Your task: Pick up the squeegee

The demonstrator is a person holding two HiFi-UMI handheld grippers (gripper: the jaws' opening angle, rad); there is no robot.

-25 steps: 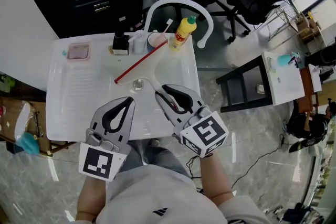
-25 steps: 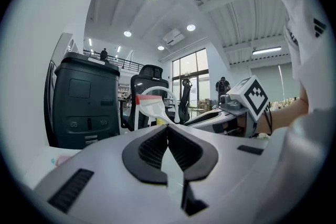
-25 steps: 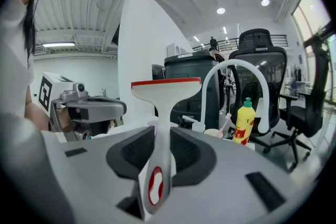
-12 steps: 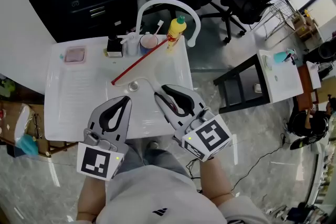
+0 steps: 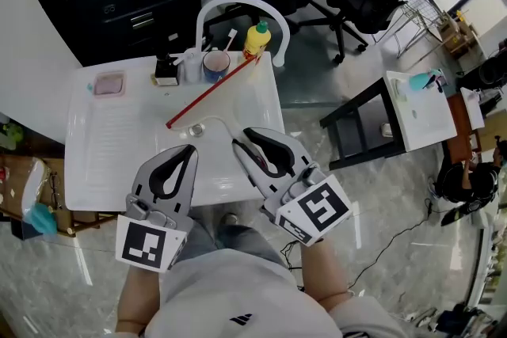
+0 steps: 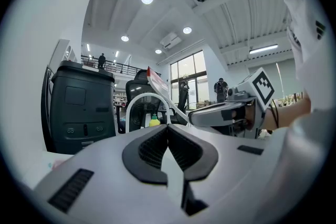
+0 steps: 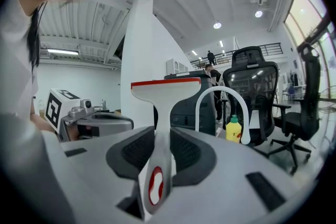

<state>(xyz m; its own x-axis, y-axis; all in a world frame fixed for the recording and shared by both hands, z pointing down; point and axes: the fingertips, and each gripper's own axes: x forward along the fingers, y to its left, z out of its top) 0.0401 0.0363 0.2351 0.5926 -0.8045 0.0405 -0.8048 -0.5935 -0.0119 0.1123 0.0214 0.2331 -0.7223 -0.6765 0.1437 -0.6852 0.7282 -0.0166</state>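
- One squeegee (image 7: 167, 93): white T-shaped body, red blade strip, red oval on handle.
- My right gripper (image 7: 160, 136) clamps its handle; left gripper (image 6: 168, 136) pressed together, empty.

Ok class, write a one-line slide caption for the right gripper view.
Right tongs clamped on the red-edged white squeegee, arched faucet and yellow bottle beyond.

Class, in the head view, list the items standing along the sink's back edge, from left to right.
pink dish → black-and-white container → cup holding a toothbrush → yellow bottle
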